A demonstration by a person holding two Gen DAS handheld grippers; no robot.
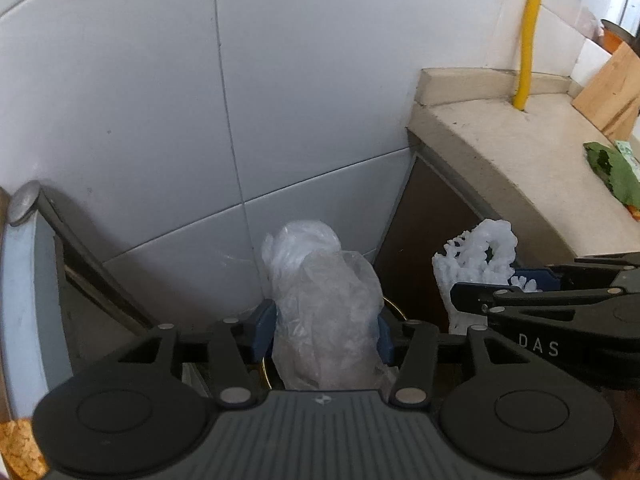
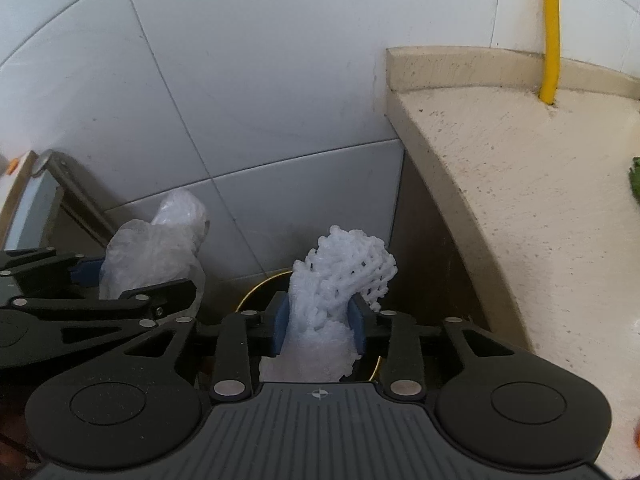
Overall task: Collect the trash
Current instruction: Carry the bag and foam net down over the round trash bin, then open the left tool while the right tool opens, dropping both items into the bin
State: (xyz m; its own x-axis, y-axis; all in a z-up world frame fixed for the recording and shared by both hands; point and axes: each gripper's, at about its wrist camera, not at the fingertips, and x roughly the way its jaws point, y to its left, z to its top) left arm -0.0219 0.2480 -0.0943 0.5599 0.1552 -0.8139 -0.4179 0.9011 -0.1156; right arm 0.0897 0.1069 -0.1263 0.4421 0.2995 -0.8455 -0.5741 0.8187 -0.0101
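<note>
Both grippers tilt steeply down, side by side, in the gap between the tiled wall (image 1: 160, 100) and the desk (image 2: 520, 200). The left gripper (image 1: 324, 334) has its jaws around a crumpled plastic bag (image 1: 324, 304); the right gripper (image 2: 320, 326) has its jaws around white foam netting (image 2: 340, 280). A gold-rimmed bin (image 2: 256, 294) sits below them.

The crumpled plastic bag (image 1: 320, 304) sits between the fingers of the left gripper (image 1: 322, 332), with the foam net (image 2: 336, 300) to its right between the fingers of the right gripper (image 2: 320, 328). Both hang over a round rim (image 2: 256, 294) low in the gap, with the tiled wall (image 1: 280, 100) behind. The counter (image 2: 540, 200) stands to the right, a pipe (image 2: 551, 32) rising at its far edge, and a leaf (image 1: 612, 172) lies on it further right
</note>
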